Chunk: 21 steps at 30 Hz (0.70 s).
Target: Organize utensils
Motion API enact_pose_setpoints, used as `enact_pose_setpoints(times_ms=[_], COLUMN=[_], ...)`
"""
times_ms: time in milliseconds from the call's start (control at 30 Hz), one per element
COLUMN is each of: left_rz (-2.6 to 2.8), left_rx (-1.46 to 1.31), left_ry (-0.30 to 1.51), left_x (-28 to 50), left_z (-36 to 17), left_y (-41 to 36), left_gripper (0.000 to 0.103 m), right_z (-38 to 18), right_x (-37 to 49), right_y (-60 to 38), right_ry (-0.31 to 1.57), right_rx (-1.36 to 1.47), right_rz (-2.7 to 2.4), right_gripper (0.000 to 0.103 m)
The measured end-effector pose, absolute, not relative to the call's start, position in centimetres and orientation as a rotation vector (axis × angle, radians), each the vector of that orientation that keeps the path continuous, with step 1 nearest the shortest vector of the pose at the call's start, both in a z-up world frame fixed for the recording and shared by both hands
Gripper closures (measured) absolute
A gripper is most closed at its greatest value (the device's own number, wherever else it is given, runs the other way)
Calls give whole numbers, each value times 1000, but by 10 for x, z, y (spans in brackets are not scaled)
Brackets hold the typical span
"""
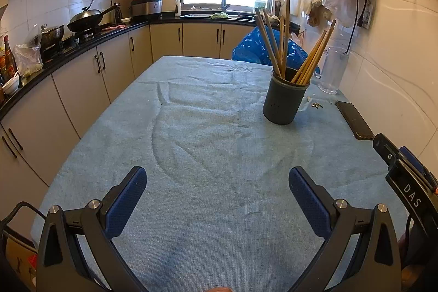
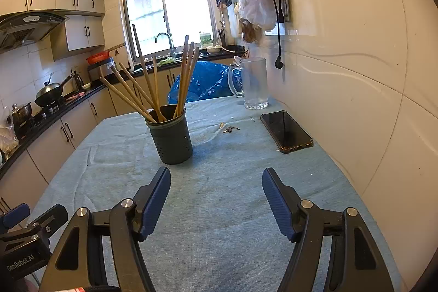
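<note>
A dark grey utensil holder (image 1: 284, 100) stands upright on the blue cloth-covered table (image 1: 191, 141), right of centre and far from me. Several wooden chopsticks (image 1: 276, 45) stand in it, fanned out. It also shows in the right wrist view (image 2: 171, 138), with the chopsticks (image 2: 153, 84) leaning left and right. My left gripper (image 1: 217, 181) is open and empty, low over the near part of the table. My right gripper (image 2: 216, 182) is open and empty, just short of the holder and slightly to its right. Part of the right gripper (image 1: 405, 171) shows at the right edge of the left wrist view.
A black phone (image 2: 286, 132) lies near the wall on the right. A clear glass mug (image 2: 253, 84) stands at the far right corner. Small bits (image 2: 228, 129) lie on the cloth between holder and phone. A blue bag (image 2: 205, 81) sits behind the table. Counter and cabinets (image 1: 82, 67) run along the left.
</note>
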<state>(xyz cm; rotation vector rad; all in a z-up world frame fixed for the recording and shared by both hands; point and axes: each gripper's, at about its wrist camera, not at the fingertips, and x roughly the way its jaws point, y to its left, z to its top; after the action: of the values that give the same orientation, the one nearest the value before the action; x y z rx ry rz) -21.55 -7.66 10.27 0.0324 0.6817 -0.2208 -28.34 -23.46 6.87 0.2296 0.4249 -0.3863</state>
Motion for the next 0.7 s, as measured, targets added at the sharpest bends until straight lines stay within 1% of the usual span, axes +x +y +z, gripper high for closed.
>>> enact_pose_setpoints(times_ms=[700], left_rz=[-225], left_rx=[31], left_ry=[685], left_x=[-217], left_z=[101], left_y=[-76], left_gripper=[0], right_z=[69], right_x=[-283], right_y=[-230], right_ry=[426], right_rx=[205], right_rz=[-385], right_gripper=[28])
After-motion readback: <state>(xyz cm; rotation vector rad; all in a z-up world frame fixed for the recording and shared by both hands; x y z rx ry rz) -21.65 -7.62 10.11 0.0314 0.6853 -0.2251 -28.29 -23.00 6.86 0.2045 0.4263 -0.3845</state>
